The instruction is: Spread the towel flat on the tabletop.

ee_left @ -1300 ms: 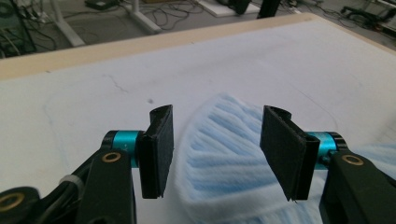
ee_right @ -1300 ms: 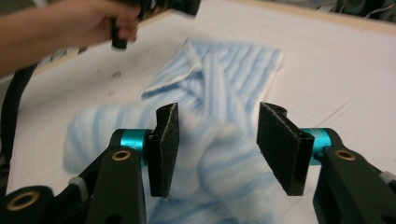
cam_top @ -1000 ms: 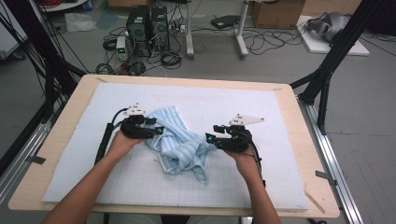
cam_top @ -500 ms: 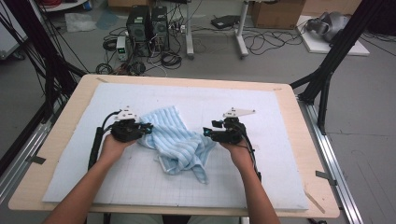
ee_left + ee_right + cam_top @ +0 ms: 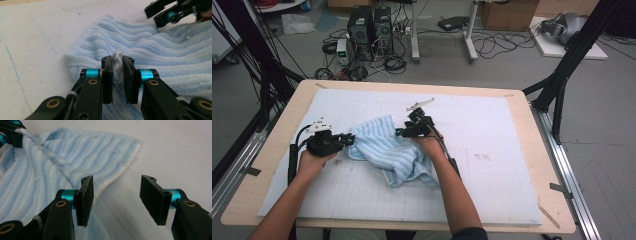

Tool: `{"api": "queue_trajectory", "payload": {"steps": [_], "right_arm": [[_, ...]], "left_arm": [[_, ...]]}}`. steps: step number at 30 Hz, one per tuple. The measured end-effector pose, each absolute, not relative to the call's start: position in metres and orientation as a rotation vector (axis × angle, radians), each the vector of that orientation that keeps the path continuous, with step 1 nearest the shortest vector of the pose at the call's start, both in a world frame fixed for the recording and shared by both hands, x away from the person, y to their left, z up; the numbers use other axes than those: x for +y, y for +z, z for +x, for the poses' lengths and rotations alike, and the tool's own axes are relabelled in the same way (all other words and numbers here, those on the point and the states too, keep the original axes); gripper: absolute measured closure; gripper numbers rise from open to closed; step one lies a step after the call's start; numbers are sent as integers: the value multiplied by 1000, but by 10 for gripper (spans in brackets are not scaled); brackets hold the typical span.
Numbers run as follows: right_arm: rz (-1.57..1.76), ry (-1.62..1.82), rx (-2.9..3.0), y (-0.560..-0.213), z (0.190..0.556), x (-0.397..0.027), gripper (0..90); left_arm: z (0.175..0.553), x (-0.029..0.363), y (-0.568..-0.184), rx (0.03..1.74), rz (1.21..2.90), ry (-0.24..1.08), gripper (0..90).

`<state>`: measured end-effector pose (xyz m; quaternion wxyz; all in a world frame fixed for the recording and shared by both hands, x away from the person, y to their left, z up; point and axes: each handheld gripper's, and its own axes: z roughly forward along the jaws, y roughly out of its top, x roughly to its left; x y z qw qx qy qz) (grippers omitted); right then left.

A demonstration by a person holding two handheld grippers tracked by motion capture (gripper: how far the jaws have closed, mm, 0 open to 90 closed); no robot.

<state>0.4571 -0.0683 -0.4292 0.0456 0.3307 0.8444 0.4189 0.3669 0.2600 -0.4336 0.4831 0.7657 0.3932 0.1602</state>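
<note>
Wooden table (image 5: 542, 150), white mat (image 5: 492, 165), blue towel (image 5: 392, 150)

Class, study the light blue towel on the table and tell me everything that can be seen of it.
The towel is soft terry-like cloth, light blue with paler ribbed stripes and a whitish hem. It lies crumpled and partly folded on the white mat. The left tongs pinch a fold at its left edge. The right tongs stand open at its hem, one pad against the cloth, not gripping.

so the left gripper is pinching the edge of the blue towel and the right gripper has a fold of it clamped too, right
Not quite. The left gripper does pinch the blue towel, but the right gripper is open: in the right gripper view its jaws stand apart over the towel's edge with nothing clamped between them.
</note>
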Motion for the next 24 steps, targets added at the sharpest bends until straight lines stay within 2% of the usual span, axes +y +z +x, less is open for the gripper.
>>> {"api": "queue_trajectory", "payload": {"steps": [2, 4, 6, 12, 21, 24], "right_arm": [[986, 1262, 2625, -437, 461, -49, 483], [937, 1187, 2666, -443, 461, -38, 615], [856, 1132, 2661, -440, 459, -37, 856], [877, 1068, 2580, -433, 463, -55, 870], [1113, 992, 2362, -420, 476, -111, 869], [1173, 960, 2254, -413, 476, -122, 869]], "left_arm": [[367, 260, -435, 961, 1875, 398, 794], [367, 259, -435, 963, 1875, 409, 794], [368, 258, -435, 966, 1876, 422, 797], [384, 253, -436, 1016, 1849, 477, 834], [429, 244, -433, 1112, 1859, 593, 853], [440, 239, -434, 1166, 1798, 604, 853]]}}
